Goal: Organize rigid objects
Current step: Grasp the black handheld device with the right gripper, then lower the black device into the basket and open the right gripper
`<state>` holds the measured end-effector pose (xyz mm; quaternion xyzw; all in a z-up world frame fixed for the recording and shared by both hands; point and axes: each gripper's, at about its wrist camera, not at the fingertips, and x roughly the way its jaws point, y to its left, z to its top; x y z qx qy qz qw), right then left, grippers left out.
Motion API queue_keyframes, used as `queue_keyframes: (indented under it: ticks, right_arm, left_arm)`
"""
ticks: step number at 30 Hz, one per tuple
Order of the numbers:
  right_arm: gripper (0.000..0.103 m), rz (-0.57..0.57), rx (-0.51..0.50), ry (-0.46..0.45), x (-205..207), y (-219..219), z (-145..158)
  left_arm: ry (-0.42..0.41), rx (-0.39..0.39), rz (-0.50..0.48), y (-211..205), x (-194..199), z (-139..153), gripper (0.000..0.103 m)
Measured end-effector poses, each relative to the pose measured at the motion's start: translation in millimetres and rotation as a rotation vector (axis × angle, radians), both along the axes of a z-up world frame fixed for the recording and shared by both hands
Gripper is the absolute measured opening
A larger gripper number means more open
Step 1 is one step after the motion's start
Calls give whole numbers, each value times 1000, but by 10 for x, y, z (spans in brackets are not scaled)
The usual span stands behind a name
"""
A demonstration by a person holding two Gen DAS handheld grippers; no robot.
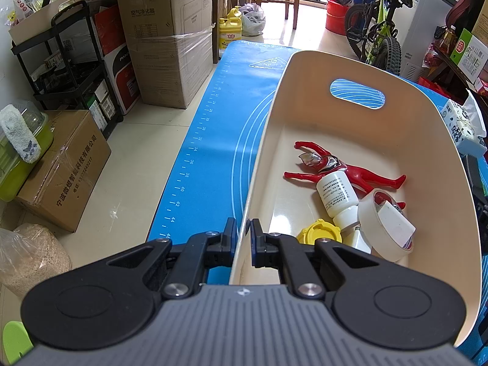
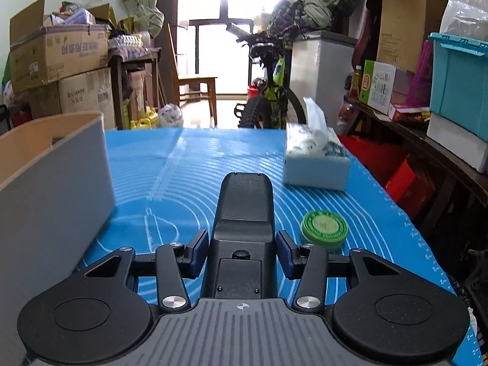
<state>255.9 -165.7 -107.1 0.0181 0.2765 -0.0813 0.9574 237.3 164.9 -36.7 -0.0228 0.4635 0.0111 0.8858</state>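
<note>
Bin (image 2: 55, 183) at left of bench (image 2: 189, 177); tissue box (image 2: 315, 164) behind round tin (image 2: 324, 226) at right.

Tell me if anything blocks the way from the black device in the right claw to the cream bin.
Nothing visible does. The black device sits in the right claw, and only bare blue mat lies between it and the cream bin. The green tin sits on the other side.

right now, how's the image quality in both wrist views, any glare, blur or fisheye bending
Left wrist view: sharp; the fisheye bows the blue mat edge and the beige bin rim, with a soft sheen on the bin floor. Right wrist view: the doorway is blown out white, glare streaks cross the mat, the tissue box looks slightly soft, and the dark device in the right gripper stays crisp.
</note>
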Motion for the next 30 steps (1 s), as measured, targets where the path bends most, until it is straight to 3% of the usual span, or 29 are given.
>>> queue_keyframes:
  ticks: [14, 22, 30]
  right_arm:
    - [54, 105, 27, -129, -56, 200, 538]
    - [54, 196, 33, -145, 52, 564, 904]
    - [54, 304, 60, -115, 174, 1082, 1042]
  left_arm:
    - [0, 0, 1, -3, 1, 0, 11]
    - [3, 1, 0, -1, 4, -7, 11]
    - [3, 1, 0, -2, 4, -8, 11]
